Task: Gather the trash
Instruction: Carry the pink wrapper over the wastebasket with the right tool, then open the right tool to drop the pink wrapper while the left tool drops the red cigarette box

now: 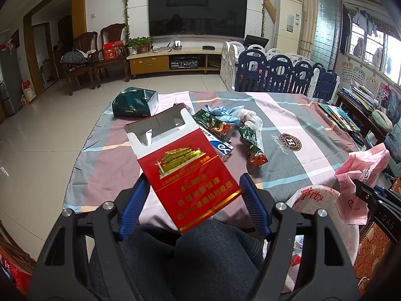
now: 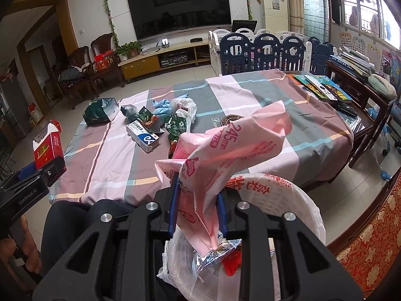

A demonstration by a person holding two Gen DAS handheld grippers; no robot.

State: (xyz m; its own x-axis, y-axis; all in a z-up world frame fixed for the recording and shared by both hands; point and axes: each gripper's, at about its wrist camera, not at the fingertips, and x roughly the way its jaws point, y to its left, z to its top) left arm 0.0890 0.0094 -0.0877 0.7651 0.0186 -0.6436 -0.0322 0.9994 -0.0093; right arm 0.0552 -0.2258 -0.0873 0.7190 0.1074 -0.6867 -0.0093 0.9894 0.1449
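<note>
My left gripper [image 1: 193, 198] is shut on a red cigarette pack [image 1: 185, 173] with its lid open, held above the near table edge; the pack also shows in the right wrist view [image 2: 46, 148]. My right gripper [image 2: 198, 200] is shut on a crumpled pink plastic wrapper [image 2: 225, 145], held above a white plastic trash bag [image 2: 283, 195] with wrappers inside. On the checked tablecloth [image 2: 250, 95] lie a white-blue medicine box [image 2: 142, 138], green snack wrappers [image 2: 176, 125], a blue glove [image 2: 161, 106], a clear bag [image 2: 184, 106] and a dark green box [image 2: 100, 111].
Books and a remote [image 2: 323, 90] lie at the table's right edge. A navy and white baby fence [image 2: 265, 50] stands behind the table. A red patterned seat [image 2: 371, 238] is at the right. My legs in jeans [image 1: 190, 258] are under the grippers.
</note>
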